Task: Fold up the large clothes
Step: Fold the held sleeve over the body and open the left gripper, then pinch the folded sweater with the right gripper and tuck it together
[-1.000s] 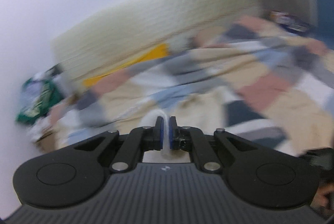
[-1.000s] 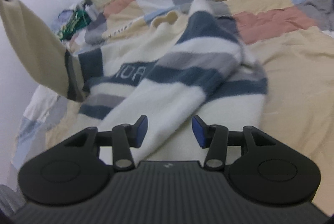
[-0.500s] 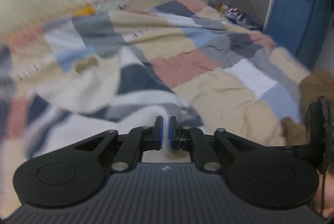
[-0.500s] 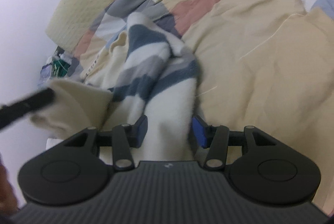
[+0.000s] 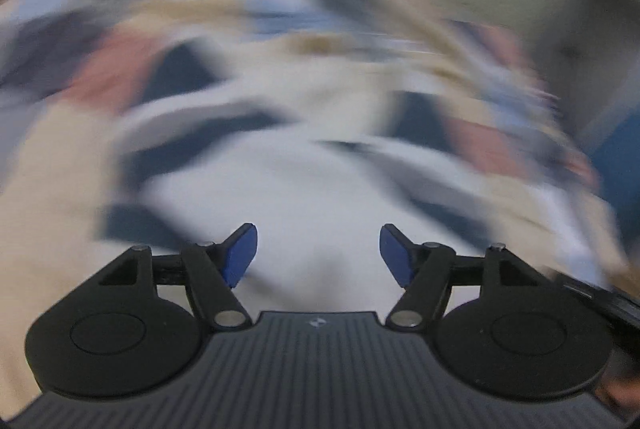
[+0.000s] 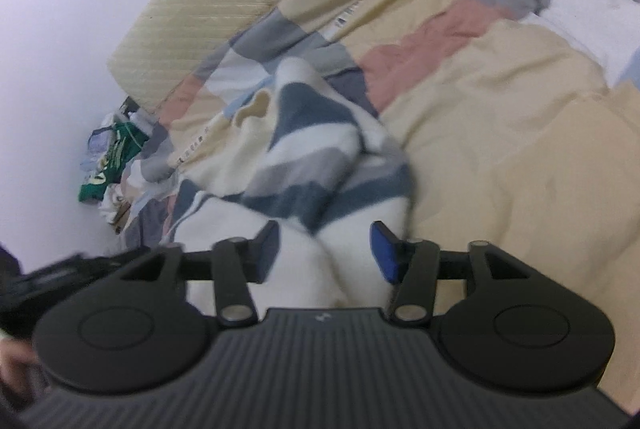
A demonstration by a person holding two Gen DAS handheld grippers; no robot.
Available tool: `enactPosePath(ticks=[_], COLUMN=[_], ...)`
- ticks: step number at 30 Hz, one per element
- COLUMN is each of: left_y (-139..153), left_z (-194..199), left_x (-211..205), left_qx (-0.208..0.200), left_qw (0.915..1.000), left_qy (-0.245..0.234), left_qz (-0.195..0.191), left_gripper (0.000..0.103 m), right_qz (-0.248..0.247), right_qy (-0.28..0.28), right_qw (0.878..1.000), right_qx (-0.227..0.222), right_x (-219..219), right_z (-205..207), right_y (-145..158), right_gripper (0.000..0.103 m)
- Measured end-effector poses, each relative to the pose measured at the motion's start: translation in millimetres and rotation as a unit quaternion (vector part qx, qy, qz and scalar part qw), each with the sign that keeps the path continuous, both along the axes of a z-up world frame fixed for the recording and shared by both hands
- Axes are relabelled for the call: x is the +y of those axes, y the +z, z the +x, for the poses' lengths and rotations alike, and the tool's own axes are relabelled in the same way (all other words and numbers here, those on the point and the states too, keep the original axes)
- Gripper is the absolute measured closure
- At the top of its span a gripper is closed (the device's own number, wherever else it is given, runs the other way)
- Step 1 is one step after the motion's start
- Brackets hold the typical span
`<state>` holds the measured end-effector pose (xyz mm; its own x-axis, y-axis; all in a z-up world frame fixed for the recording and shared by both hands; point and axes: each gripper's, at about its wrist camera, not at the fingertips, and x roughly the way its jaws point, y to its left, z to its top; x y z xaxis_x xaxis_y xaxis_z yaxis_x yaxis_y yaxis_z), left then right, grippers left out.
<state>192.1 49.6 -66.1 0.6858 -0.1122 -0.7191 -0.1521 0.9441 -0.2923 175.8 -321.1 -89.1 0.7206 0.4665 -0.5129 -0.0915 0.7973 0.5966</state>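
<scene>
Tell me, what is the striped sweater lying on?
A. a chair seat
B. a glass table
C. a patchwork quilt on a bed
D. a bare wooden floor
C: in the right wrist view the sweater is spread on a quilt of beige, pink, grey and blue patches, with a padded headboard behind it.
</scene>
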Motion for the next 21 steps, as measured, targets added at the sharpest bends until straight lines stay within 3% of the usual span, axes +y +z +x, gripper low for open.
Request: enactPosePath(ticks=[5,10,12,14,16,17,21], left_y=[-36,-56,-61,-67,-64,-63,-48], left_z=[17,34,39,43,49,49,45], left_x=[59,79,83,85,86,89,90], left_qx=[0.020,0.005,-0.005,-0.003,-0.003,-0.006,-0.035], left_qw=[0.9950,0.9913,0.9899,0.9896,0.9896,0.9894,0.9905], left_qy=[0.068,0.064,0.061,0.064,0.064,0.062,0.061], left_qz=[-0.070,-0.115,-0.128,-0.129,-0.129,-0.131,-0.118], left_gripper=[0.031,0.033,0.042,0.063,0.079,0.084,0.088], right_qz=[0.001,-0.043,-0.054,-0.068,-0.106,-0.124,-0.158], right_qy=[0.019,0.053,0.059,0.061,0.066,0.070,0.081], right_qw=[1.000,0.998,0.997,0.996,0.992,0.990,0.984], right_qx=[0.007,0.007,0.019,0.022,0.019,0.015,-0.021], right_x=[13,34,40,46,55,60,71], right_z=[8,18,23,27,28,28,18], right_y=[-7,-14,-20,-24,-24,-23,-10], right_gripper=[0.034,0.035,0.036,0.041,0.057,0.060,0.079])
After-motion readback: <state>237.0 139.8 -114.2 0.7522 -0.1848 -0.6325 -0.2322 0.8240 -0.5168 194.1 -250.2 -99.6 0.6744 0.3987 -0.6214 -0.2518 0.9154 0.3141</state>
